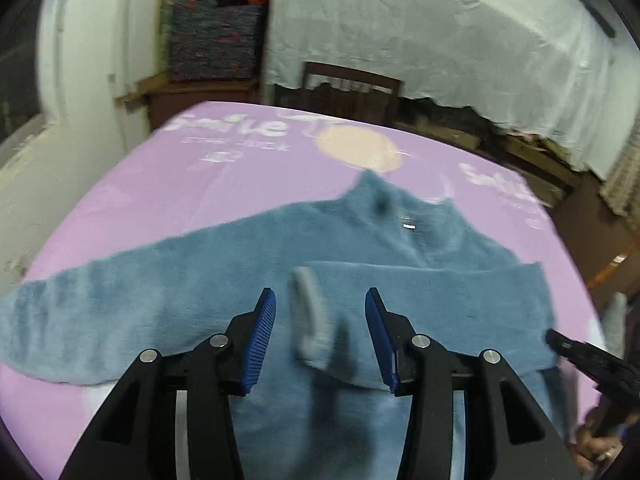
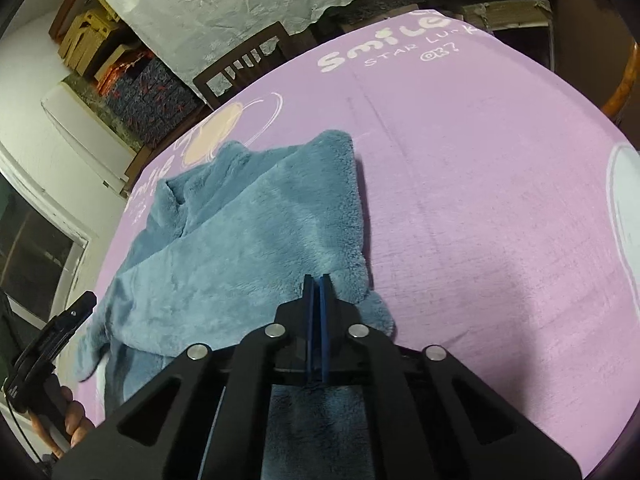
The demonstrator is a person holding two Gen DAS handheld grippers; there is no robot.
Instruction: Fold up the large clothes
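Observation:
A blue fleece sweater [image 1: 192,280] lies flat on the pink sheet [image 1: 168,184], collar toward the far side. One sleeve [image 1: 440,292] is folded across its body, and the other stretches out to the left. My left gripper [image 1: 321,293] hovers open over the folded sleeve's grey cuff [image 1: 306,312]; the blue pads [image 1: 262,332] do not touch it. In the right wrist view my right gripper [image 2: 317,280] is shut above the sweater's [image 2: 240,240] near right edge, with no cloth visible between its pads. The left gripper [image 2: 74,314] shows at the left edge there.
The pink sheet [image 2: 500,200] with white lettering covers the work surface to the right of the sweater. Behind the far edge stand a dark wooden chair [image 1: 348,88], a white lace cloth [image 1: 440,40] over furniture and a dark patterned box [image 1: 216,40].

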